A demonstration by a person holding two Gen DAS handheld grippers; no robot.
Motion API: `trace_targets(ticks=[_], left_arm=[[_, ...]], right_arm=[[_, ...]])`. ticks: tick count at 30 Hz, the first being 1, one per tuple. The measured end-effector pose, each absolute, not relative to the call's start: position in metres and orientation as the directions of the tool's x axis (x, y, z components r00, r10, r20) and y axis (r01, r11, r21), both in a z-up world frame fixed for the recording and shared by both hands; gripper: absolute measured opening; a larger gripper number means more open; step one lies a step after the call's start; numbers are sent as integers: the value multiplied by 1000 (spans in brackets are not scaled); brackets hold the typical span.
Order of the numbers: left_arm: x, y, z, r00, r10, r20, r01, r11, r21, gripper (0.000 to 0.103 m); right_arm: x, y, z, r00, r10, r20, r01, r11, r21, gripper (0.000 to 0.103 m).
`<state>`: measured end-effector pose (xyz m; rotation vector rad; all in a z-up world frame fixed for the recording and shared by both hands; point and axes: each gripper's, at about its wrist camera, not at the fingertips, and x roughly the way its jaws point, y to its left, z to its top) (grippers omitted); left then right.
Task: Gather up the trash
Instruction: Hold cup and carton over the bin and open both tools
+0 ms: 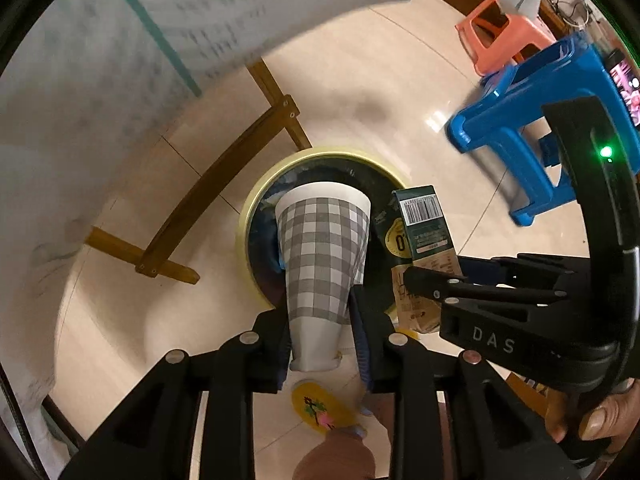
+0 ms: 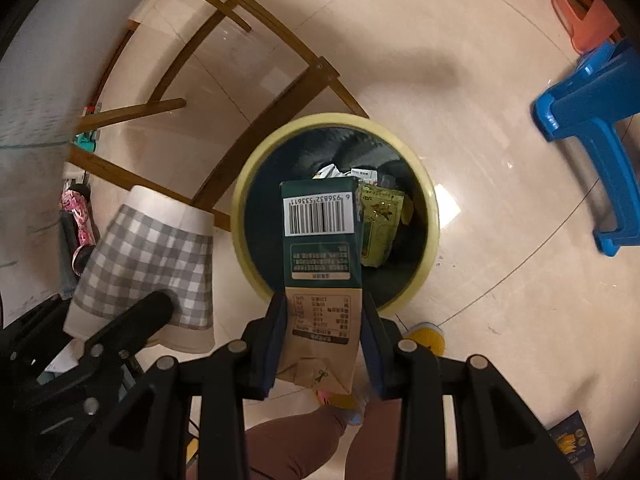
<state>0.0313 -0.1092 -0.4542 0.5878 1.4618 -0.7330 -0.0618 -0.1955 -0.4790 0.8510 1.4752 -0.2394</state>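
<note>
A grey-and-white checked paper cup stands between the pads of my left gripper, which is shut on its lower part. The cup hangs over a round bin with a pale yellow rim and a dark liner. My right gripper is shut on a green and brown drink carton, barcode end forward, above the same bin. The two grippers are side by side; the carton shows to the right of the cup. A yellow-green packet and paper scraps lie inside the bin.
Wooden table legs and a cloth-covered table edge stand just left of the bin. A blue plastic stool and an orange one are at the right. A person's foot in a yellow slipper is below the grippers.
</note>
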Motion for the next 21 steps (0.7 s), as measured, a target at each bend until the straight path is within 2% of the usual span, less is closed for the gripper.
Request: trace_targets(ticks=[5,9,11,13,15,21], left_arm=[[36,-114,-458,11,-103,-995,750,659,-60,46],[43,-114,-462,36,-97,-995,735,677,-39,63],[45,-111,-458,49,-98,-994,727,686,-32,68],[46,-109,-454,62,-101,-993,719,694,-26,79],[46,-108,-449,70,-101,-992,711,703,-22,83],[43,-101,-435,76,-111,-991,691,723,-28,83]], right_arm=[[-55,-197,-493,144,374,-916,644,668,374,38],[-56,-202,-492,162,357,-920,660,653,370,54],[-56,-202,-488,171,345,-923,660,656,367,63],[-57,-202,-483,190,334,-923,655,657,372,66],[-57,-203,-479,204,322,-924,657,655,373,66],[-57,-203,-463,226,279,-933,654,666,358,66]])
